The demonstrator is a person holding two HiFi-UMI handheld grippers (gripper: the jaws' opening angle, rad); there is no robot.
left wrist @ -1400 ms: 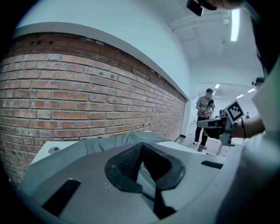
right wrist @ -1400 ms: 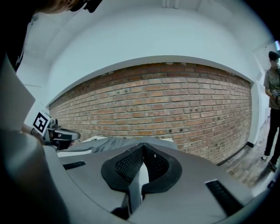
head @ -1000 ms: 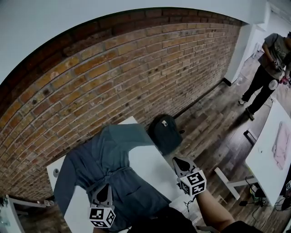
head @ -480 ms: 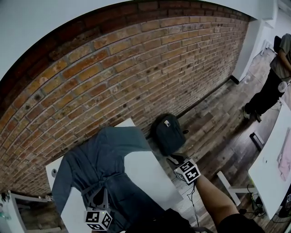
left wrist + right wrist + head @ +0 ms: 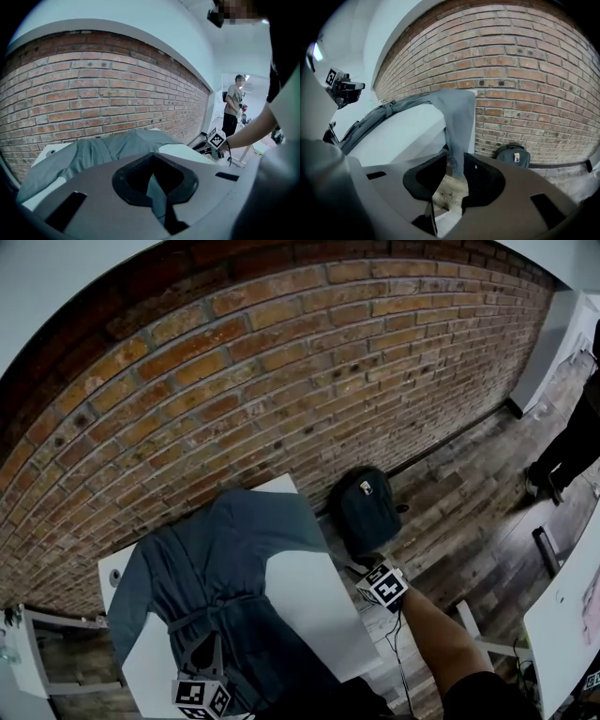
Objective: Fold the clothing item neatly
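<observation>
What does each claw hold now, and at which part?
The left claw pinches the blue garment near its waist tie. The right claw, jaws just opening, holds nothing; the hanging sleeve is ahead, not between them.

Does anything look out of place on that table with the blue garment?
One sleeve of the garment hangs off the table's far corner toward the floor, near the backpack, instead of lying flat on top.

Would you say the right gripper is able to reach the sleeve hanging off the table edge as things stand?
Probably yes. The right gripper has just been opening its fingers, with nothing between them yet, and the sleeve hangs freely straight ahead of them; the backpack sits off to the side.
</observation>
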